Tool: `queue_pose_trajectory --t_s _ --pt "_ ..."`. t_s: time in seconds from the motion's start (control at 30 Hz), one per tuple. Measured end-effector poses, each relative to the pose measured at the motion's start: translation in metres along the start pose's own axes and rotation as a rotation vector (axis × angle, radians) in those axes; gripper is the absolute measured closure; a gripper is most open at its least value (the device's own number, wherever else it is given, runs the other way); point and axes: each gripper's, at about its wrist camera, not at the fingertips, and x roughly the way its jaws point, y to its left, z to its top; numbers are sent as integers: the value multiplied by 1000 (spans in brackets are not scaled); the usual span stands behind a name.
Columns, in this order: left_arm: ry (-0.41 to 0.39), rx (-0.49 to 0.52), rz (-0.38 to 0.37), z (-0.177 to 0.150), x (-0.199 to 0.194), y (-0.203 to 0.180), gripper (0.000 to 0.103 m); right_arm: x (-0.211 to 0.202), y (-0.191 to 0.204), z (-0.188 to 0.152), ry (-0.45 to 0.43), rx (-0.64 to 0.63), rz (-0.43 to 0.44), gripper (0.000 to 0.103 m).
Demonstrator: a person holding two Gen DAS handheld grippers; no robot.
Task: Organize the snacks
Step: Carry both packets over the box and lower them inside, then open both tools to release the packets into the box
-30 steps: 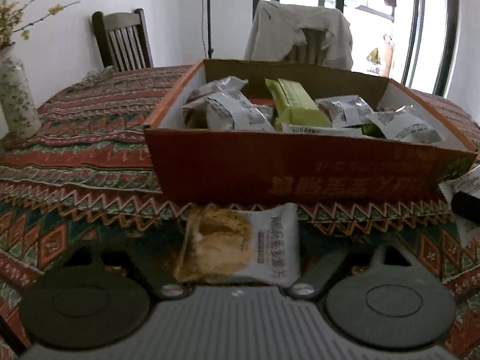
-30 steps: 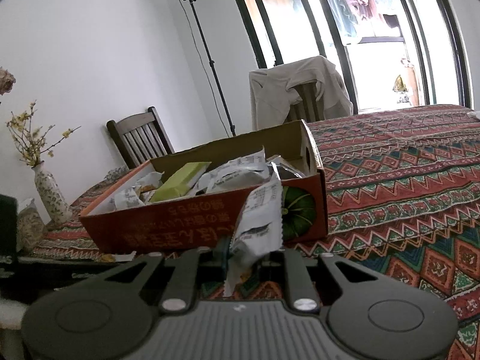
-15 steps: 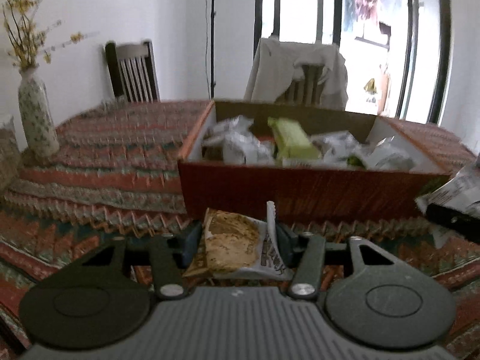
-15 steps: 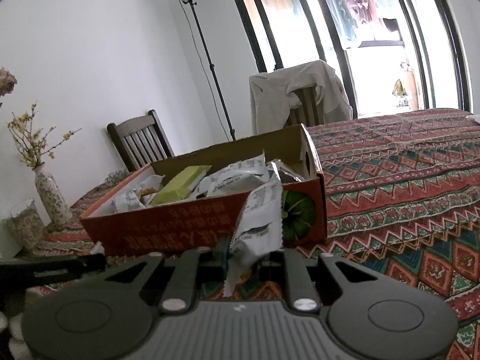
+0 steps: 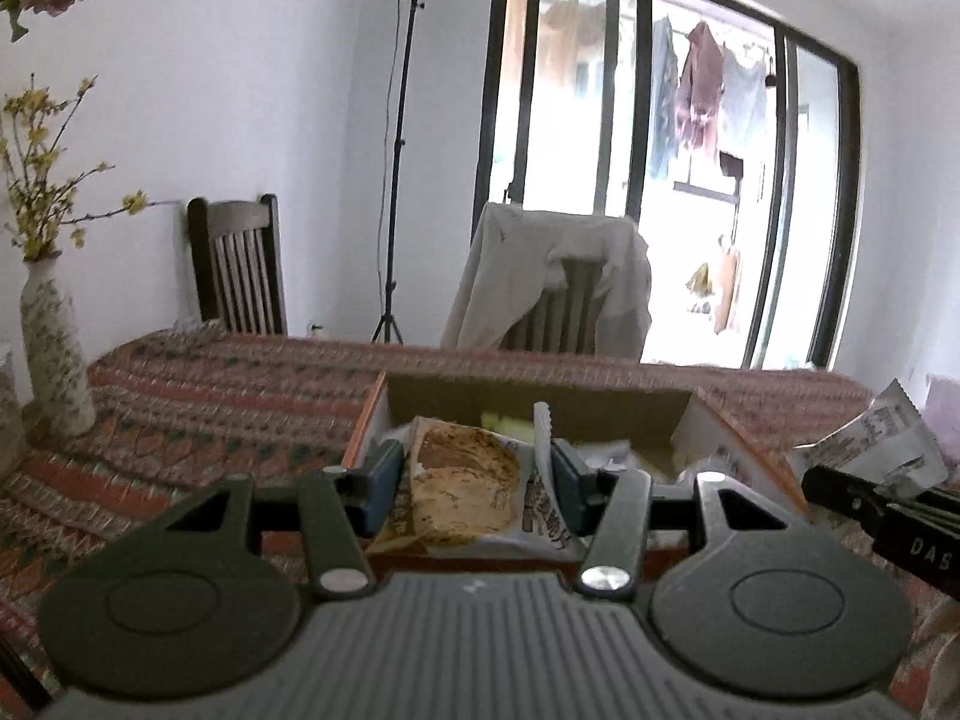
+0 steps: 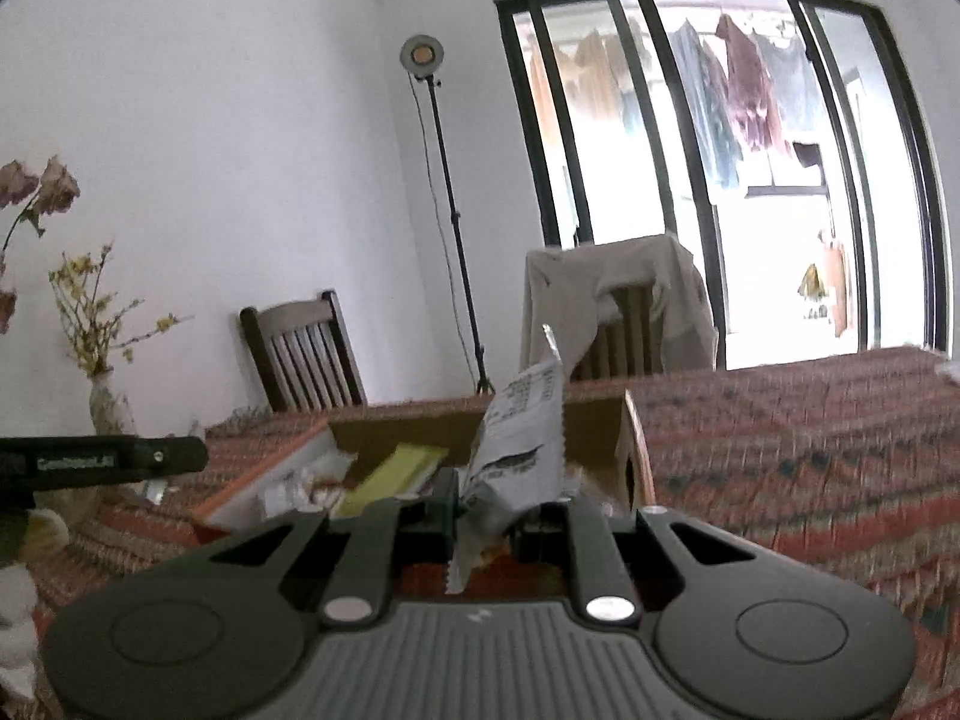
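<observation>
The left gripper (image 5: 471,483) is clamped on a cake packet (image 5: 465,489), held at the near rim of the box (image 5: 744,456), whose inside shows beyond it. The right gripper (image 6: 489,516) pinches a white wrapper (image 6: 519,450) that stands upright, also over the box's (image 6: 633,450) near edge. Right of the box, the cloth-covered table (image 6: 810,438) lies bare; left of it stands a vase (image 5: 51,354).

Only the right view shows inside the box: a green bar (image 6: 393,474) and crumpled packets (image 6: 303,480). Only the left view shows the cake picture on its packet. Each view catches the other gripper at its margin, just beside the box.
</observation>
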Motion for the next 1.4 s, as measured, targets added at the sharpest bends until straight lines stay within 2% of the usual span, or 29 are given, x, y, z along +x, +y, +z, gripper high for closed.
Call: queue_pose_trajectory --t_s 0.17,0.37,0.57,0.77,0.97,1.07,1.13,1.2,1.27,1.3,1.33,1.37,1.4 --pt "-26 -15 -18 15 21 -9 50 21 -1 23 -25 -2 -6 87" --pt "-9 -66 -20 22 59 -12 50 56 -5 33 -25 20 -18 87" --pt "-30 -90 -2 11 88 -9 50 86 -10 24 -31 44 -18 87" --pt "28 -100 -22 1 109 3 50 102 -11 11 10 29 12 87" --pt "30 -88 -28 -8 112 7 50 105 -9 5 34 10 -3 87" --pt "33 -66 -28 -12 113 3 46 107 -6 1 47 -6 -18 87" --pt "44 -67 -29 -16 114 1 34 108 -5 -1 58 -21 -21 84" --pt "33 -78 -21 -18 111 3 29 108 -5 -3 63 -34 -36 83" --pt "23 -100 -22 -19 109 6 14 107 -6 -5 62 -35 -47 63" --pt "17 -111 -17 -19 108 7 3 106 -6 -6 56 -31 -59 35" --pt "8 -119 -11 -19 107 8 2 104 -7 -6 49 -31 -68 9" --pt "3 -124 -6 -19 106 9 1 102 -7 -6 38 -34 -75 3" --pt "3 -128 -4 -18 107 10 0 100 -6 -6 28 -38 -83 2"
